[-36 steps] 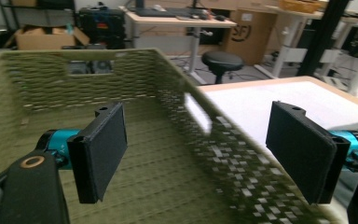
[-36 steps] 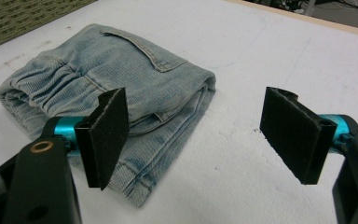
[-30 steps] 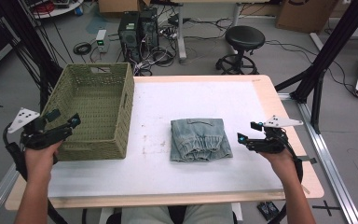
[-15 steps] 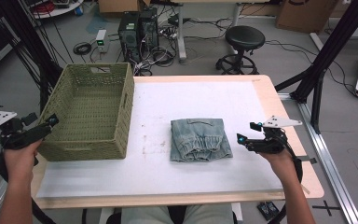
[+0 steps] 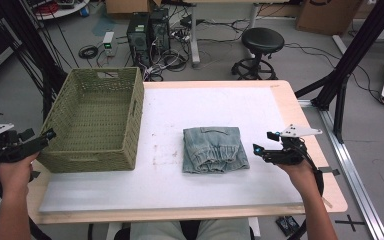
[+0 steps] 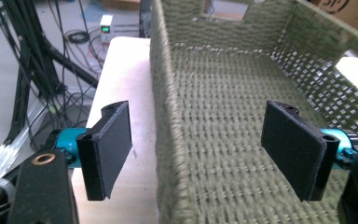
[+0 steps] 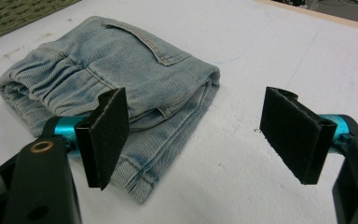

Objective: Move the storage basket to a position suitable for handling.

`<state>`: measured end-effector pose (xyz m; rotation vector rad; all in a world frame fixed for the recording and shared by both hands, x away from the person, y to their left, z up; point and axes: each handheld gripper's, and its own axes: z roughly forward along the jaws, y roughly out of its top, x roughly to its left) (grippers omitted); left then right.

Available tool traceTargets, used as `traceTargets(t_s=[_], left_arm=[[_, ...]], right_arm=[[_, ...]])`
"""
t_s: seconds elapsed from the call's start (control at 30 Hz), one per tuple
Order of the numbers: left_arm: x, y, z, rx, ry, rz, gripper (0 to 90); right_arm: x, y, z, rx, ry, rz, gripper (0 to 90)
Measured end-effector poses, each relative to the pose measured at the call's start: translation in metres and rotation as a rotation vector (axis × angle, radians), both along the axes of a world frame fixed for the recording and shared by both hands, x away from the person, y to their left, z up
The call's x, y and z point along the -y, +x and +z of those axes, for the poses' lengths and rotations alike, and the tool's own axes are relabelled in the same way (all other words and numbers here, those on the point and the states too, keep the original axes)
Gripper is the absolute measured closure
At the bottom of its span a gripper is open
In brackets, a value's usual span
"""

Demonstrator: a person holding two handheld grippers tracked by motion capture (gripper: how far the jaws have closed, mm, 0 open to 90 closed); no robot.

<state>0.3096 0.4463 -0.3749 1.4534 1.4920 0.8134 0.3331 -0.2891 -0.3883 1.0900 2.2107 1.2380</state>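
Note:
A folded pair of light blue jeans (image 5: 214,149) lies on the white table top (image 5: 205,105), right of centre. To its right my right gripper (image 5: 263,142) hovers open, jaws pointing left at the jeans (image 7: 121,65) without touching them; in its own view this right gripper (image 7: 200,135) has nothing between the pads. A green woven basket (image 5: 137,115) stands at the table's left. My left gripper (image 5: 39,135) is at the basket's front left corner, open. Its jaws have just been closing slightly. In the left gripper view the basket's left wall (image 6: 168,116) stands between the pads (image 6: 112,140), untouched.
The basket's inside holds nothing. Beyond the table are computer towers (image 5: 147,30), tangled cables, a black stool (image 5: 262,42) and black frame legs (image 5: 350,55). Bare white surface lies between basket and jeans.
My left gripper has moved left and a little down, from over the basket's front left corner to beside that corner. The right gripper and the jeans stay put.

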Motion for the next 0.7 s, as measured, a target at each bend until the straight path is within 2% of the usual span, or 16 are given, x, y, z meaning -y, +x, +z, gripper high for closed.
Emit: traceTargets(t_s=[0.1,0.17,0.27,0.37,0.7], left_arm=[[-0.0027,0.0033,-0.0051,-0.028,-0.013,-0.009,26.9],[-0.0037,0.0035,-0.0054,-0.028,-0.021,-0.018,28.2],[-0.0024,0.0038,-0.0056,-0.028,-0.018,-0.087,36.5],[-0.0013,0.0039,-0.0057,-0.03,-0.013,-0.115,41.0],[0.0009,0.0035,-0.0076,-0.027,-0.021,-0.124,41.5]], right_arm=[[0.0004,0.0001,-0.0006,-0.003,-0.006,-0.003,24.2],[0.0001,0.0003,-0.0011,-0.003,-0.008,-0.001,24.2],[-0.0002,0.0004,-0.0016,-0.006,-0.009,0.0,24.2],[-0.0007,0.0006,-0.0022,-0.006,-0.011,0.004,24.2],[-0.0018,0.0012,-0.0035,-0.011,-0.018,0.007,24.3]])
